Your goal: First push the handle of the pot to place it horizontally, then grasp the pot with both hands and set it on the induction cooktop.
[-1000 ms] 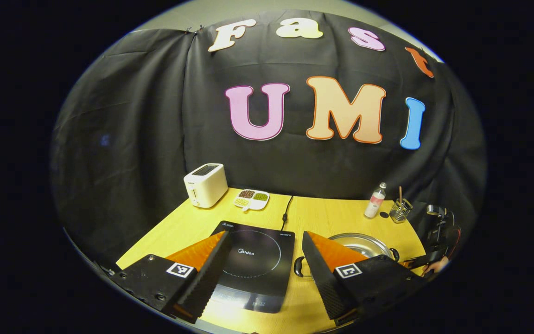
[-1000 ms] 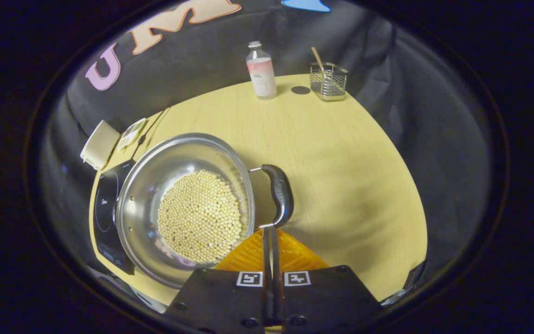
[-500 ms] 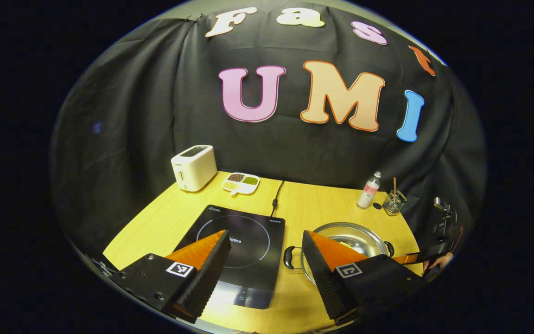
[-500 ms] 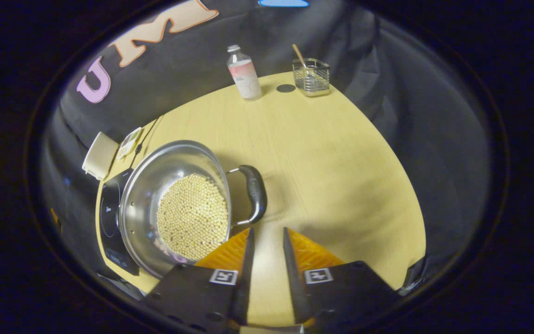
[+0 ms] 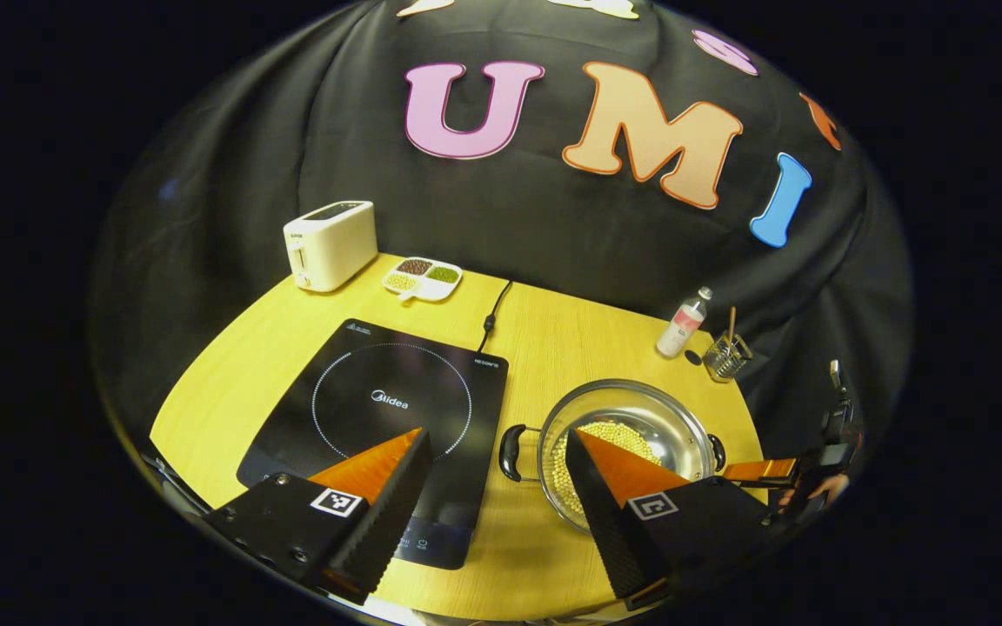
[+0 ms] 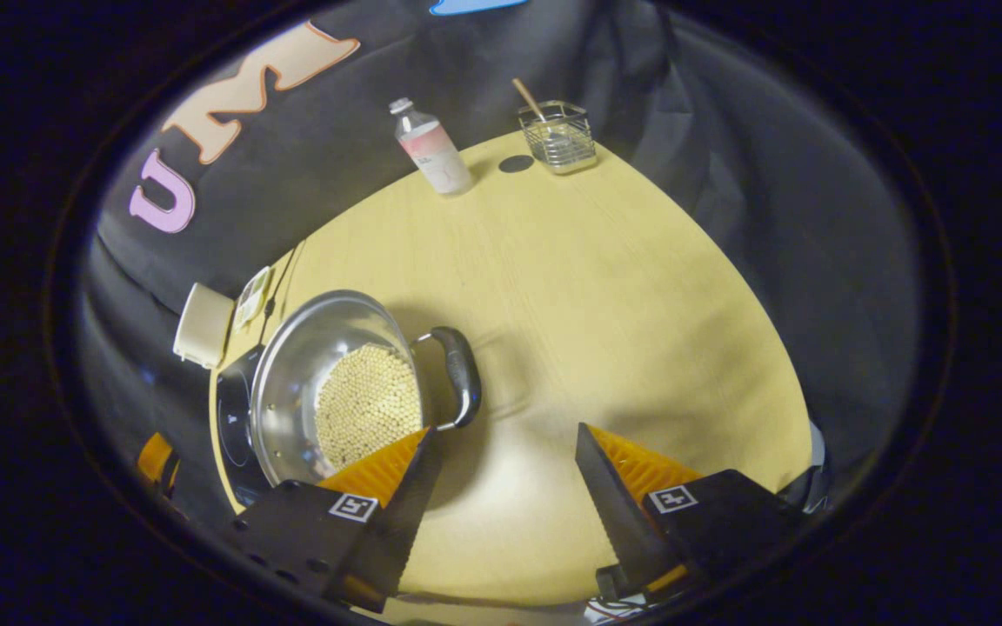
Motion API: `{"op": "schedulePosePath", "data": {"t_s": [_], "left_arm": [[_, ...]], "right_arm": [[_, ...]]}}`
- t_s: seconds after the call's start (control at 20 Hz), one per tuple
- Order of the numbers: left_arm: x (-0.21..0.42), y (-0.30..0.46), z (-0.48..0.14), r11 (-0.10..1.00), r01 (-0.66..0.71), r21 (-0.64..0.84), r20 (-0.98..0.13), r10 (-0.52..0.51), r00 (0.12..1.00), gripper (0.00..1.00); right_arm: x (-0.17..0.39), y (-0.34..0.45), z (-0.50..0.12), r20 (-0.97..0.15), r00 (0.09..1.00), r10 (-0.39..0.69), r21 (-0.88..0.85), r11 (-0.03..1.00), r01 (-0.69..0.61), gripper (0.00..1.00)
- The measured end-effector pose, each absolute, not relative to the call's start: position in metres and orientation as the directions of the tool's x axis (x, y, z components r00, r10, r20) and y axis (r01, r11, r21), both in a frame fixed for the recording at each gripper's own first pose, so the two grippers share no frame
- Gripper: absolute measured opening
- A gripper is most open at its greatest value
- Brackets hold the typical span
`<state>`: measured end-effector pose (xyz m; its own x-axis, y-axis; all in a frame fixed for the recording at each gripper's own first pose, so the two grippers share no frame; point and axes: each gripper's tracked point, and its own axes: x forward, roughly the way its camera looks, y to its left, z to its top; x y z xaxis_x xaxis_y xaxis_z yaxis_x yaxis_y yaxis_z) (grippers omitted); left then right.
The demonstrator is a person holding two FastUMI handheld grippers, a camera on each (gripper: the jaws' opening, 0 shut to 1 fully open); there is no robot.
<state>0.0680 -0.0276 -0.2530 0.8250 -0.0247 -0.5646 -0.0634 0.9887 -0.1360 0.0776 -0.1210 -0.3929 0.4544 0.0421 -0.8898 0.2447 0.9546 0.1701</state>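
A steel pot [image 5: 651,411] holding pale beans stands on the wooden table, right of the black induction cooktop [image 5: 379,391]. Its two dark handles point left [image 5: 511,452] and right [image 5: 718,452]. My left gripper [image 5: 497,432] hovers open above the gap between cooktop and pot, holding nothing. In the right gripper view the pot [image 6: 327,365] lies to the left, its near handle [image 6: 460,376] just ahead of the left fingertip. My right gripper [image 6: 508,429] is open and empty over bare table. It also shows beside the pot's right handle as the right gripper [image 5: 762,471].
A white toaster [image 5: 330,243] and a divided dish [image 5: 423,278] stand at the table's back left. A bottle [image 6: 427,146] and a wire holder [image 6: 557,139] stand at the back right. The cooktop's cord [image 5: 492,313] runs toward the wall.
My right gripper went from shut against the pot's handle to wide open and drew back. The left gripper rose and tilted down, bringing the cooktop and pot fuller into view.
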Motion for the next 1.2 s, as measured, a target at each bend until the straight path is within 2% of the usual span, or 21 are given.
{"op": "schedulePosePath", "data": {"t_s": [0.15,0.2,0.25,0.75,1.2], "left_arm": [[0.078,-0.030,-0.275,0.988,-0.062,-0.144,-0.616,-0.040,0.787,0.95],[0.081,-0.032,-0.282,0.987,-0.066,-0.150,-0.635,-0.045,0.771,0.95],[0.085,-0.033,-0.290,0.985,-0.072,-0.156,-0.654,-0.048,0.755,0.95],[0.120,-0.050,-0.345,0.994,-0.048,-0.096,-0.776,-0.044,0.629,0.95],[0.131,-0.064,-0.364,0.998,-0.041,-0.040,-0.808,-0.009,0.589,0.94]], "right_arm": [[0.090,-0.112,-0.392,-0.895,0.441,0.071,0.181,0.960,0.213,0.87],[0.093,-0.110,-0.394,-0.897,0.436,0.075,0.180,0.963,0.203,1.00],[0.099,-0.109,-0.396,-0.899,0.430,0.082,0.181,0.964,0.193,0.87],[0.130,-0.100,-0.418,-0.925,0.364,0.107,0.177,0.971,0.164,0.87],[0.132,-0.098,-0.439,-0.943,0.301,0.142,0.191,0.971,0.141,0.86]]}}
